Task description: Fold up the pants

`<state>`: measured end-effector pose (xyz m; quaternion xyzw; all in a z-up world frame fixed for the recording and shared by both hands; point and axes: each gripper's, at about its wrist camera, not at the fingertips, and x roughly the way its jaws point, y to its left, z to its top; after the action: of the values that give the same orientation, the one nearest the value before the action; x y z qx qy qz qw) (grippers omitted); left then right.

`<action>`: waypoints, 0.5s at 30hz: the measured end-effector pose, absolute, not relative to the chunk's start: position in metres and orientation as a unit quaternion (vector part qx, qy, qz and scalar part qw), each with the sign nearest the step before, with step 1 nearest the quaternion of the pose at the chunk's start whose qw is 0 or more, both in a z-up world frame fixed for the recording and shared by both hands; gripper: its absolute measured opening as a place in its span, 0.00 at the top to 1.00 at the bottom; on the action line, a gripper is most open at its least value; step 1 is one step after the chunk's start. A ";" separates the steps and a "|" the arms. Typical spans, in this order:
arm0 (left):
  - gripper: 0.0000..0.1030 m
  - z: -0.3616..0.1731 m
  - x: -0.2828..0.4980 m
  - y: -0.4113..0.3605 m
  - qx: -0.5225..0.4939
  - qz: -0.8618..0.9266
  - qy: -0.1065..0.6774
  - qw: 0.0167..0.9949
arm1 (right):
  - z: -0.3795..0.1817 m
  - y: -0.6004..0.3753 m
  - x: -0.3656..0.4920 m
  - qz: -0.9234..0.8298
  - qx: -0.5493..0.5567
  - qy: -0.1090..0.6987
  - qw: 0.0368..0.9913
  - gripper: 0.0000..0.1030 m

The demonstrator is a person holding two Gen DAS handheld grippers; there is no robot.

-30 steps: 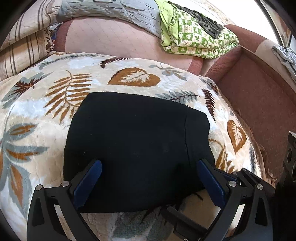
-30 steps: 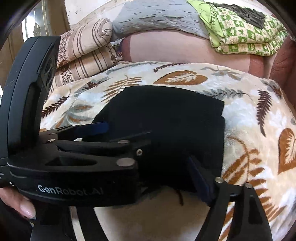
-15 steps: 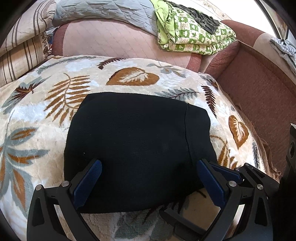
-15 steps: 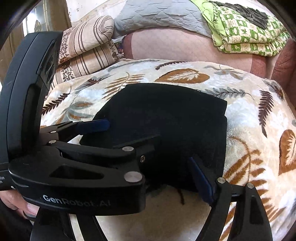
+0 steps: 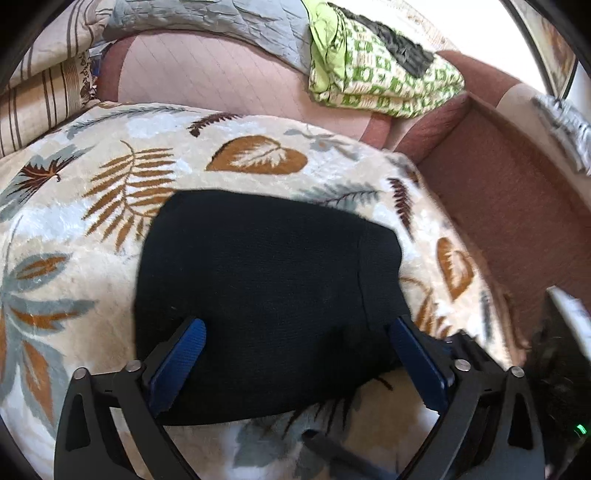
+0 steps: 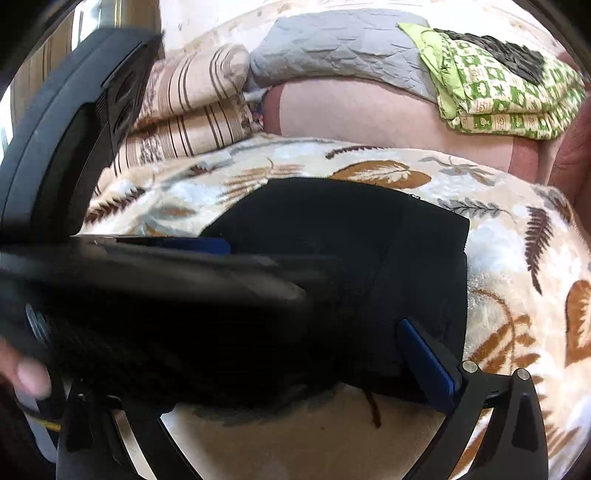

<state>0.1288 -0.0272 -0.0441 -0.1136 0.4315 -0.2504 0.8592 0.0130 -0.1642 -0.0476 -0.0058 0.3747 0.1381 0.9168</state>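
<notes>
Left wrist view: the left tongs (image 5: 295, 354) are spread wide. Their two blue pads (image 5: 177, 360) sit over the near edge of the black pants (image 5: 266, 280), one on each side, and nothing is pinched between them. The pants are folded into a flat, dark block. They lie in the middle of a soft blanket (image 5: 92, 229) with brown and grey leaves on it. The blanket covers a bed. Behind it is a pink cushion (image 5: 207, 77). On top of that lie a grey quilt (image 5: 207, 14) and a folded green and white cloth (image 5: 380, 81). A striped pillow (image 5: 33, 110) sits at the far left.

From the right wrist view, the right tongs (image 6: 295, 354) are also spread wide. Only the blue pad on the right side shows clearly, and it sits at the near right corner of the pants (image 6: 369, 236). The left tongs (image 6: 155, 280) cross in front of this camera as a big, blurry black shape, and they hide the other side. A blurred fingertip (image 6: 27, 374) shows at the left edge. The leaf blanket (image 6: 517, 295) lies under and around the pants here too.
</notes>
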 end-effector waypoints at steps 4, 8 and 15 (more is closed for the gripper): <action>0.03 -0.026 0.131 0.022 -0.232 -0.291 0.398 0.839 | -0.047 -0.163 0.011 0.144 -0.020 0.373 0.916 0.00; 0.01 -0.020 0.127 0.054 -0.395 -0.407 0.350 0.746 | -0.056 -0.138 0.012 0.097 -0.099 0.383 0.913 0.00; 0.01 -0.027 0.121 0.052 -0.417 -0.448 0.362 0.703 | -0.068 -0.111 0.004 0.040 -0.203 0.372 0.905 0.01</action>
<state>0.1207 0.0519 -0.0268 -0.4166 0.3623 -0.4476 0.7034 0.0041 -0.1115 -0.0679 -0.2034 0.3718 0.0404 0.9048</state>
